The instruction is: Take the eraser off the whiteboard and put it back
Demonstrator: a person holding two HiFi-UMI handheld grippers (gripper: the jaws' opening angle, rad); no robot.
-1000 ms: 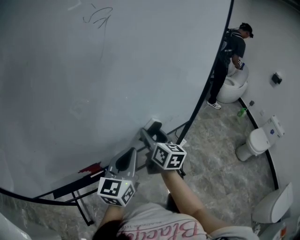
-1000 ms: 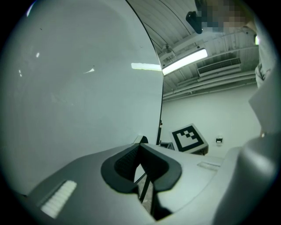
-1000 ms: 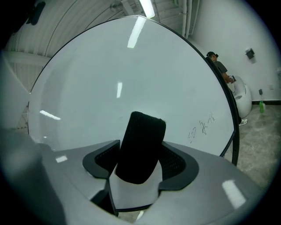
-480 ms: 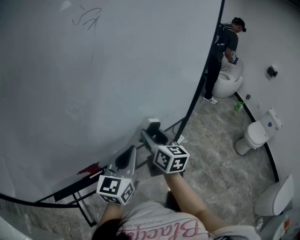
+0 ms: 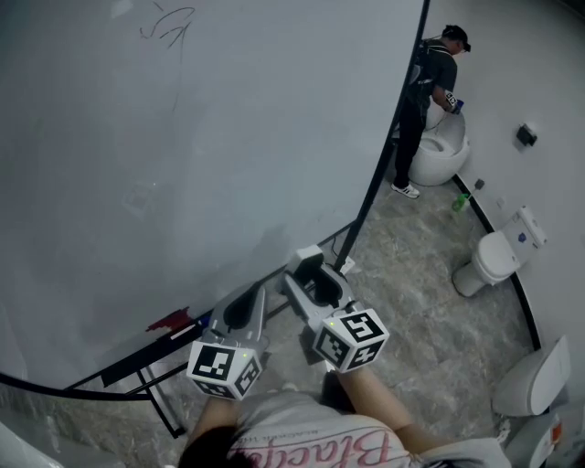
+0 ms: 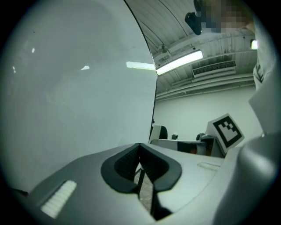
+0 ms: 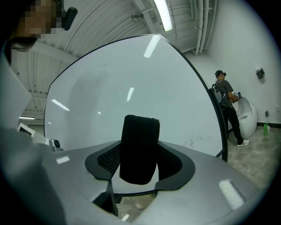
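Note:
The whiteboard [image 5: 183,137] fills the left of the head view. The eraser [image 5: 304,254], white-backed with black felt, sits in my right gripper [image 5: 311,271] just off the board's lower right part. In the right gripper view the black eraser [image 7: 139,149] stands upright between the pads, which press on it; the jaws of my right gripper [image 7: 140,163] have just been closing on it. My left gripper [image 5: 250,296] hangs beside it, near the board's lower edge. Its pads meet at the tip of the left gripper [image 6: 140,151], with nothing held.
A red object [image 5: 169,322] lies on the board's tray, above the black stand legs [image 5: 155,393]. Marker scribble [image 5: 169,23] sits at the board's top. A person [image 5: 430,101] stands at the far right beside white toilets [image 5: 494,260]. A green bottle [image 5: 461,203] is on the stone floor.
My right gripper has drawn back from the board with the eraser, towards me and to the right. The left gripper has stayed put.

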